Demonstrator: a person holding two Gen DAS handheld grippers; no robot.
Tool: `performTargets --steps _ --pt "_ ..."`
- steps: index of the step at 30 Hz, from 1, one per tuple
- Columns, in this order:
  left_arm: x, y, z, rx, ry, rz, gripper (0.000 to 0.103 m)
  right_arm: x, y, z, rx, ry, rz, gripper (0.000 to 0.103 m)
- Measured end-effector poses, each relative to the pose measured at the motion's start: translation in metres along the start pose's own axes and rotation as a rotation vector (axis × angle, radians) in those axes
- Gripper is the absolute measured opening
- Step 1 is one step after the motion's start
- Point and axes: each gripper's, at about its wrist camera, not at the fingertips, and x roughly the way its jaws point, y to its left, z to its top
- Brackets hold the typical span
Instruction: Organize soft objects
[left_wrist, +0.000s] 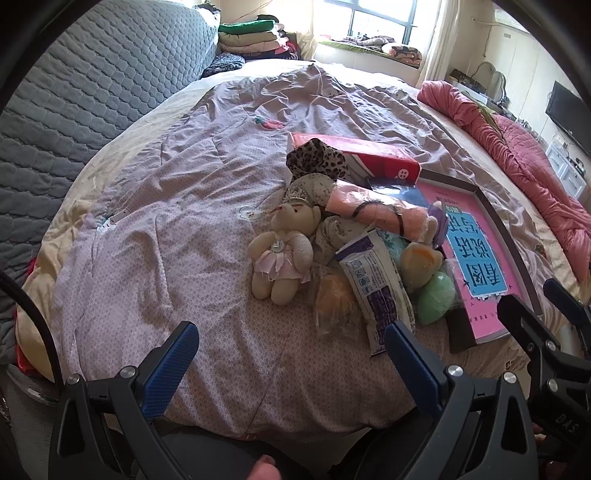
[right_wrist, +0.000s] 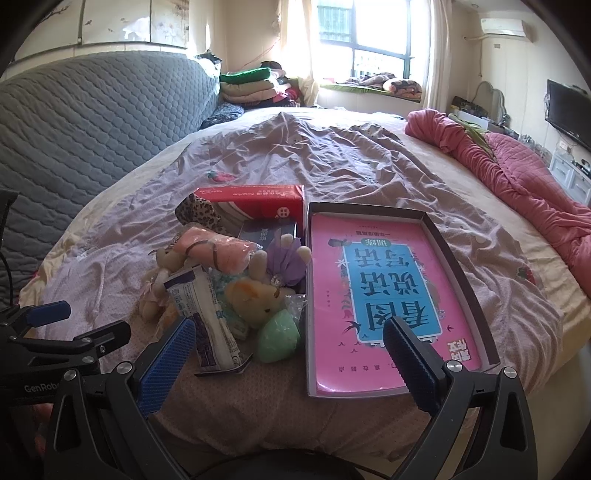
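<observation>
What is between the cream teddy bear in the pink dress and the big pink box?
A white and purple plastic packet and a green foam ball, in the left wrist view.

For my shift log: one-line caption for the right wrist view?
Open right gripper hovers before a toy pile beside a pink-lined box on the bed.

Daylight from the far window, strong fisheye bend

You get blown-out glare at the window (right_wrist: 369, 33), soft even light across the bed (left_wrist: 184, 221), only faint shadows, dark vignette corners, curved edges, and slight softness towards each frame's rim.
</observation>
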Motion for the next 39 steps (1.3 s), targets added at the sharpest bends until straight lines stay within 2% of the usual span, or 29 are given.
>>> performTargets --steps 5,15,22,30,39 --pt "0.011 0.019 0.004 -0.072 0.011 -0.024 0.101 0.012 0.001 0.003 -0.005 0.015 0.001 0.101" --pt "0.040 0.051 0.013 -0.163 0.061 -0.023 0.101 0.041 0.003 0.009 0.004 0.054 0.010 0.101" --pt "0.064 0.049 0.032 -0.139 0.081 -0.012 0.101 0.067 -0.007 0.020 0.036 0.075 -0.005 0.101" --pt "0.100 0.051 0.046 -0.129 0.141 -0.026 0.101 0.103 -0.026 0.034 0.081 0.116 -0.036 0.101" --pt "0.120 0.050 0.052 -0.129 0.185 -0.077 0.097 0.127 -0.022 0.040 0.036 0.146 0.042 0.101"
